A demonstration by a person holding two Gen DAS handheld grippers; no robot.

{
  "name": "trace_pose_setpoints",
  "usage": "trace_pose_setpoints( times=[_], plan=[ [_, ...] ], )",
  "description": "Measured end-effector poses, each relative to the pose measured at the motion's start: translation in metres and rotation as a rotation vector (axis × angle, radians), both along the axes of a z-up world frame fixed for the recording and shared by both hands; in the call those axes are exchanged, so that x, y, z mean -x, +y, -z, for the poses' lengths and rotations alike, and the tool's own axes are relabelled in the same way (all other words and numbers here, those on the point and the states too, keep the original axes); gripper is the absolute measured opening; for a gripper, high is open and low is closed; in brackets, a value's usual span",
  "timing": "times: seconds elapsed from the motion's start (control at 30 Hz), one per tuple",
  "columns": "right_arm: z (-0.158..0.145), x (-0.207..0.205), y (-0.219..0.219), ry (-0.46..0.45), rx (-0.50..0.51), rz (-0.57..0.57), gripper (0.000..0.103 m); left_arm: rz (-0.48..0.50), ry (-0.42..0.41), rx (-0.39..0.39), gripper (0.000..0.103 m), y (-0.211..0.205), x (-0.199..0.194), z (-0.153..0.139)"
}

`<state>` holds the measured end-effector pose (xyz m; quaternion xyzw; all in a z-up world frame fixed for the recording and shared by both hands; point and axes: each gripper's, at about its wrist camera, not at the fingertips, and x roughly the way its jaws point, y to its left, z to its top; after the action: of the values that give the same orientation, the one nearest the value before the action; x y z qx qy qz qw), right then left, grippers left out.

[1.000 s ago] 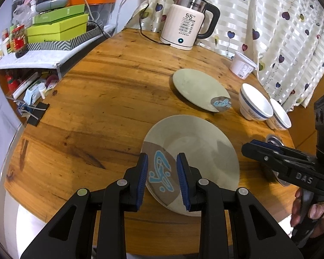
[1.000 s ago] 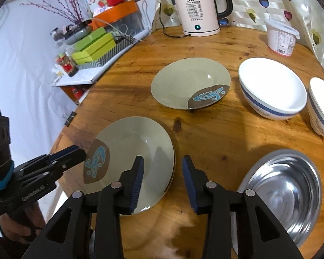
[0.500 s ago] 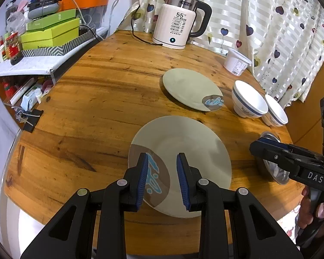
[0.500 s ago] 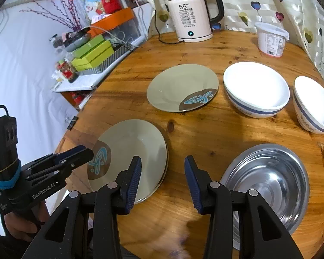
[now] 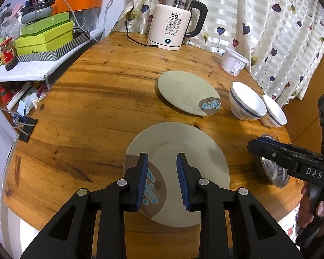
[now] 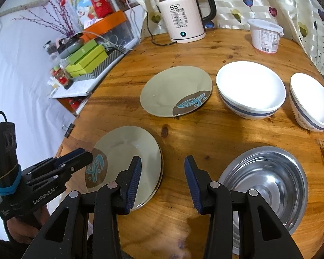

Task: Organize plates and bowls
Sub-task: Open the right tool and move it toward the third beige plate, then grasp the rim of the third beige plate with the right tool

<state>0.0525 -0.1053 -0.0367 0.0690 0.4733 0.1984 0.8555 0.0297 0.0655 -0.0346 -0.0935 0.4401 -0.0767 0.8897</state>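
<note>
plates first: your left gripper (image 5: 162, 179) hangs over the near plate (image 5: 183, 151) at the table's (image 5: 86, 112) front edge, fingers spread, holding nothing. your right gripper (image 6: 162, 181), also spread and empty, sits over bare wood between that plate and the steel bowl (image 6: 267, 181). the far plate (image 6: 175, 90) lies apart, beside two white bowls (image 6: 250, 88). the kettle (image 5: 172, 26) reads "55"; gripper labels read "das" and "genrobot.ai".

Round wooden table (image 5: 92, 112), heart-print striped curtain (image 5: 270, 21) behind, white wall (image 6: 21, 54), cluttered side shelf (image 5: 21, 73) at left
</note>
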Motion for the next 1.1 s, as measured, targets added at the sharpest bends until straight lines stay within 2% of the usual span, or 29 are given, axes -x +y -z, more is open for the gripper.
trace_pose_setpoints(
  times=[0.5, 0.57, 0.67, 1.1],
  plan=[
    [0.003, -0.027, -0.004, 0.031, -0.032, 0.083, 0.041, 0.055, -0.024, -0.001, 0.028, -0.003, -0.03, -0.012],
    [0.003, -0.032, -0.003, 0.037, -0.038, 0.095, 0.041, 0.065, -0.026, 0.003, 0.029, -0.002, -0.038, -0.014],
    [0.005, -0.04, -0.002, 0.045, -0.046, 0.109, 0.041, 0.085, -0.034, 0.004, 0.036, -0.002, -0.051, -0.017],
    [0.018, -0.073, -0.006, 0.096, -0.099, 0.205, 0.041, 0.164, -0.008, 0.054, 0.037, 0.002, -0.117, -0.012]
  ],
)
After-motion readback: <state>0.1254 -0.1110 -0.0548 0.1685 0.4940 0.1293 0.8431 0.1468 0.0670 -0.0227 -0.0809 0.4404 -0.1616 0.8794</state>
